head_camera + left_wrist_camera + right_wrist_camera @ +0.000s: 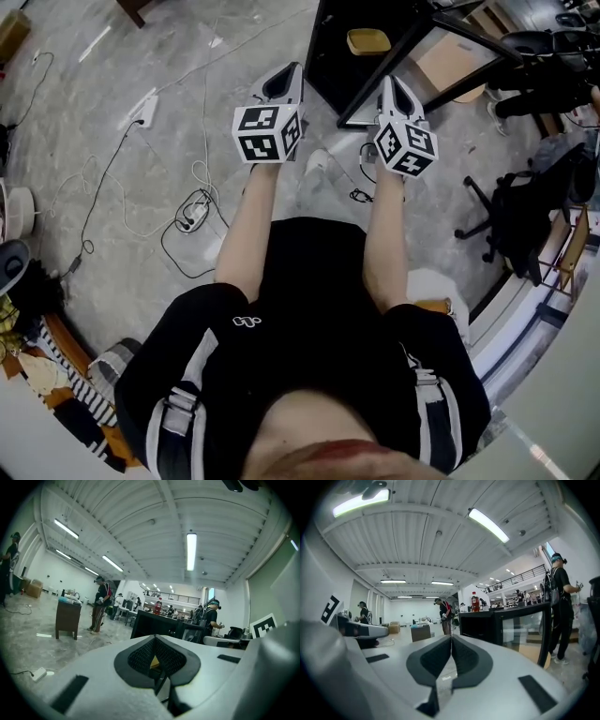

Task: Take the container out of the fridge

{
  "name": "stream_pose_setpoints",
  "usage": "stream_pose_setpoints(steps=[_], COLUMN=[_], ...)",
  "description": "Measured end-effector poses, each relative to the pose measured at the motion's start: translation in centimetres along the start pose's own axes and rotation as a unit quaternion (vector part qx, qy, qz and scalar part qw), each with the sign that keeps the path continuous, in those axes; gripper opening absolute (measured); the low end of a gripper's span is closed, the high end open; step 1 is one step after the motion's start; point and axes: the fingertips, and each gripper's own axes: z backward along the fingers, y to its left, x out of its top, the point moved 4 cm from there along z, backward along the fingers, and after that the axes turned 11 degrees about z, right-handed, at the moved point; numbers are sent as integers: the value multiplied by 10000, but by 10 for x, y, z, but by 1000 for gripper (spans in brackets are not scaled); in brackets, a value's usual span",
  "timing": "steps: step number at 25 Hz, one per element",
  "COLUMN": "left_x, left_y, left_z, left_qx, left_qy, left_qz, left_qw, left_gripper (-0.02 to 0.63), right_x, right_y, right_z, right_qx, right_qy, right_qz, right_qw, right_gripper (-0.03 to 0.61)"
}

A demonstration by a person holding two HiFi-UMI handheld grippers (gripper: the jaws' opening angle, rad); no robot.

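A yellow container (368, 40) sits inside the black fridge (328, 56), whose glass door (427, 56) stands open to the right. Both grippers are held side by side over the floor, short of the fridge and pointing towards it. My left gripper (281, 81) is shut with nothing in it, its pads meeting at the tips (154, 638). My right gripper (393, 92) is also shut and empty, its pads pressed together (451, 639). In the right gripper view the fridge (480, 625) stands just ahead with a red bottle (475, 602) on top.
Cables and a power strip (193, 216) lie on the grey floor to my left. A black office chair (516, 220) stands at the right. Several people stand about the hall, one (558, 606) close beside the fridge door. A dark cabinet (68, 617) stands far left.
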Motion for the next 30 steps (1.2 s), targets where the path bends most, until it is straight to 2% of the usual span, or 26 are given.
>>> stream_pose_setpoints(steps=[3, 6, 13, 19, 24, 30], left_x=[0, 2, -8, -15, -15, -34], left_y=[20, 36, 76, 89, 95, 91], left_z=[-27, -56, -136, -209, -246, -260], left_qx=[95, 222, 577, 635, 680, 580], left_qy=[52, 79, 356, 686, 886, 1278], left_qz=[49, 122, 356, 393, 354, 320], left_qw=[9999, 9996, 9971, 9948, 9931, 9896], left_gripper=[9, 9, 9, 9, 9, 9], right_x=[0, -4, -47, -67, -75, -98], right_y=[1, 1, -19, -46, -49, -50], right_z=[-38, -75, -160, -230, -264, -264], right_qx=[123, 336, 647, 735, 889, 836], right_qy=[40, 72, 649, 877, 999, 1321], right_qz=[334, 439, 282, 42, -71, -270], right_qw=[9994, 9984, 9954, 9934, 9910, 9873], right_gripper=[12, 12, 12, 12, 12, 12])
